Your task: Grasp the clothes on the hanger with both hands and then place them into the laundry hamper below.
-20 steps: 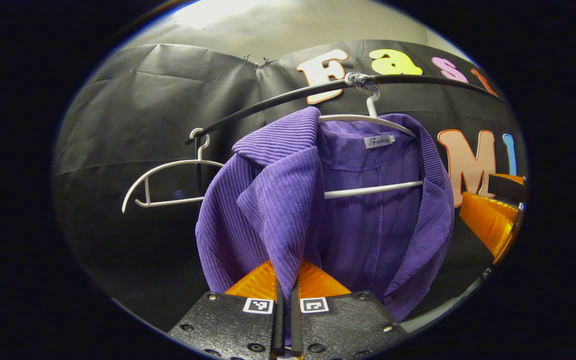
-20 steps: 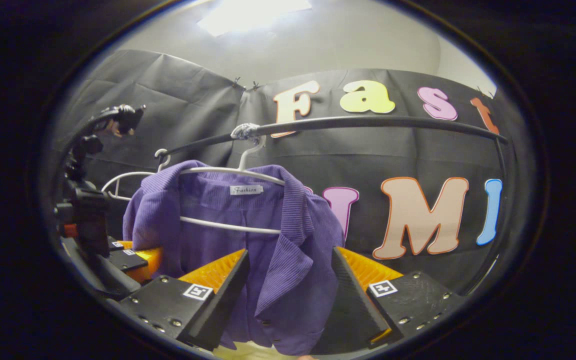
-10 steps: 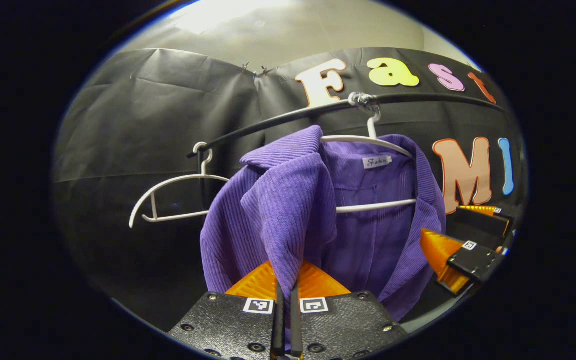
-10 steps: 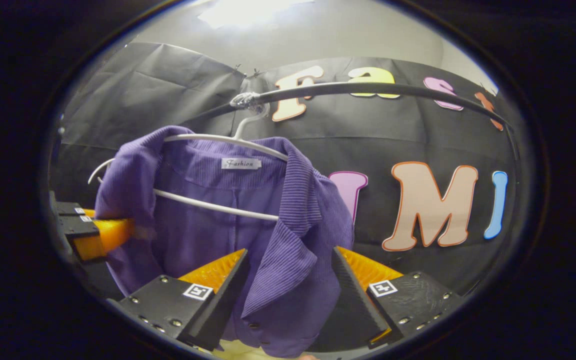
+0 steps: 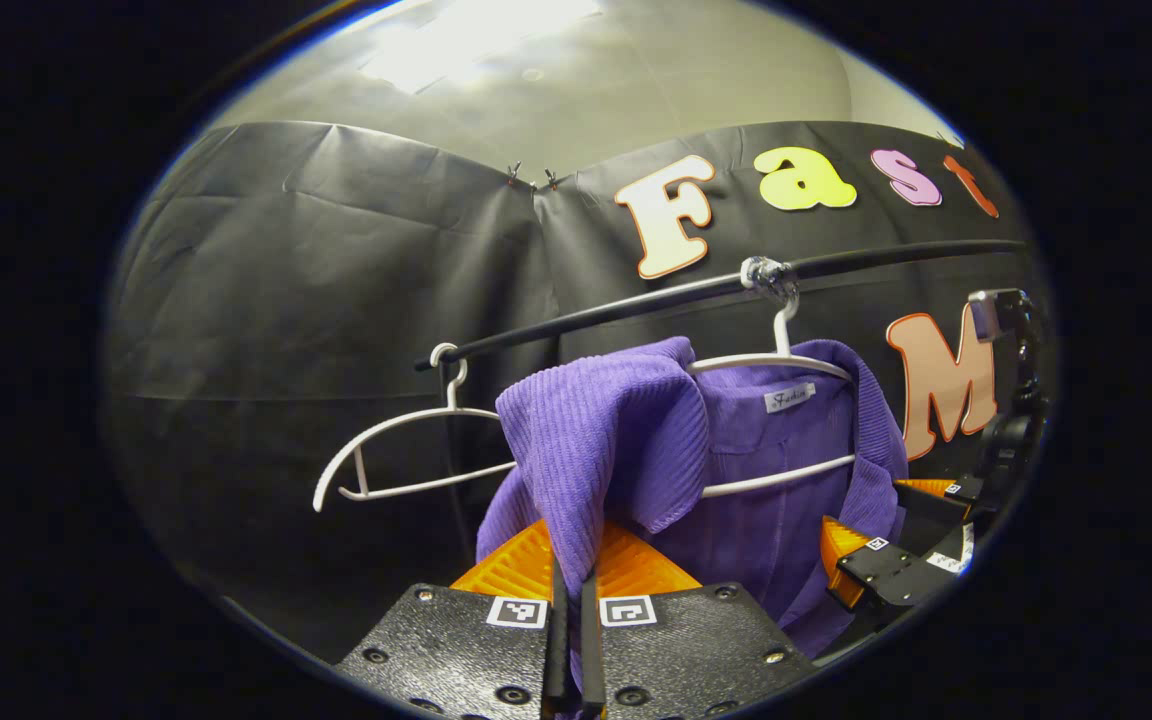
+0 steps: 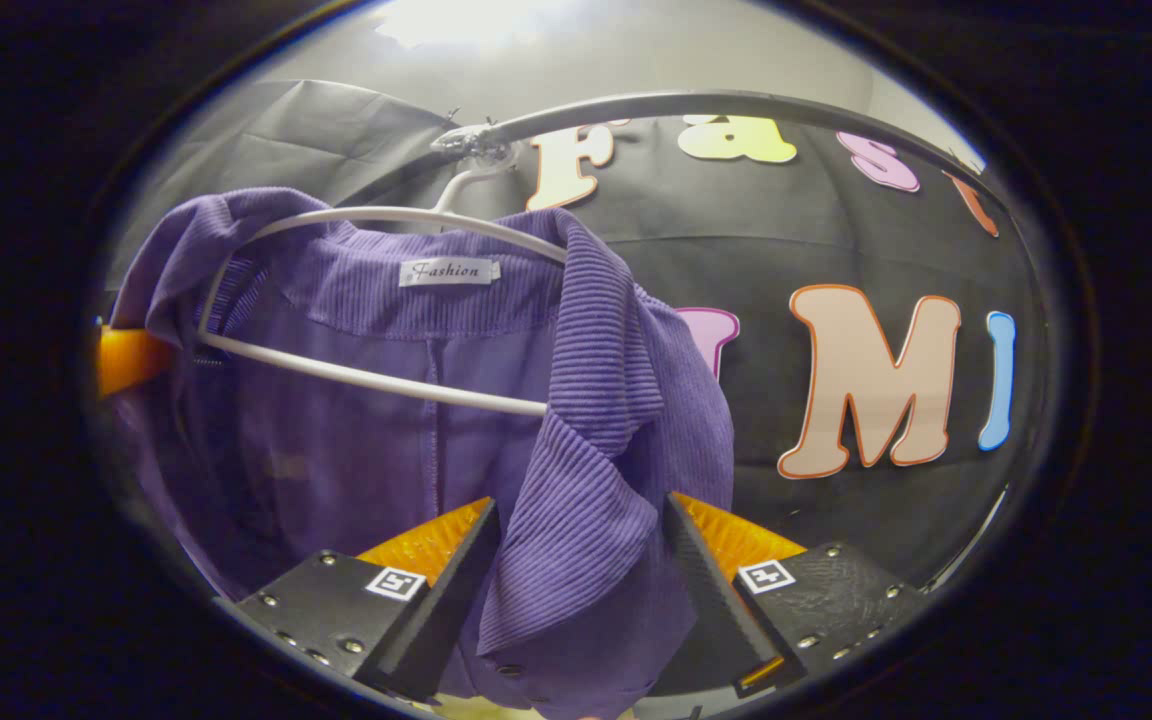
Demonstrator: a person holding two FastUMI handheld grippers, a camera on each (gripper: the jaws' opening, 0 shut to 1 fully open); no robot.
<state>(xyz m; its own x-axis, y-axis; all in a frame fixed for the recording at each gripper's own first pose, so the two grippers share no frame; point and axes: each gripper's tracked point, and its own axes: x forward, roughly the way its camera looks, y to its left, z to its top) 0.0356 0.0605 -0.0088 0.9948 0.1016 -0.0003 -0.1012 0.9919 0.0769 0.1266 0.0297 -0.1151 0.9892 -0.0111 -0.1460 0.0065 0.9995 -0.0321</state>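
Observation:
A purple corduroy jacket (image 5: 636, 440) hangs on a white hanger (image 5: 786, 362) from a black rail (image 5: 636, 300). My left gripper (image 5: 570, 640) is shut on the jacket's left front edge, and the cloth runs up from between its fingers and bunches over that shoulder. In the right gripper view the jacket (image 6: 386, 400) is close, its hanger (image 6: 386, 215) showing at the collar. My right gripper (image 6: 576, 590) is open, with the jacket's right lapel hanging between its spread fingers. The right gripper (image 5: 886, 560) also appears at the jacket's far side in the left gripper view.
A second white hanger (image 5: 406, 450), bare, hangs at the left end of the rail. The rail (image 6: 736, 100) arches close overhead in the right gripper view. The left gripper's finger (image 6: 131, 355) pokes in at the far left there. Black cloth walls stand behind.
The left gripper has drawn the jacket's left shoulder up and forward, bunching it off the hanger's end. The right gripper has moved in closer, its fingers still spread around the lapel.

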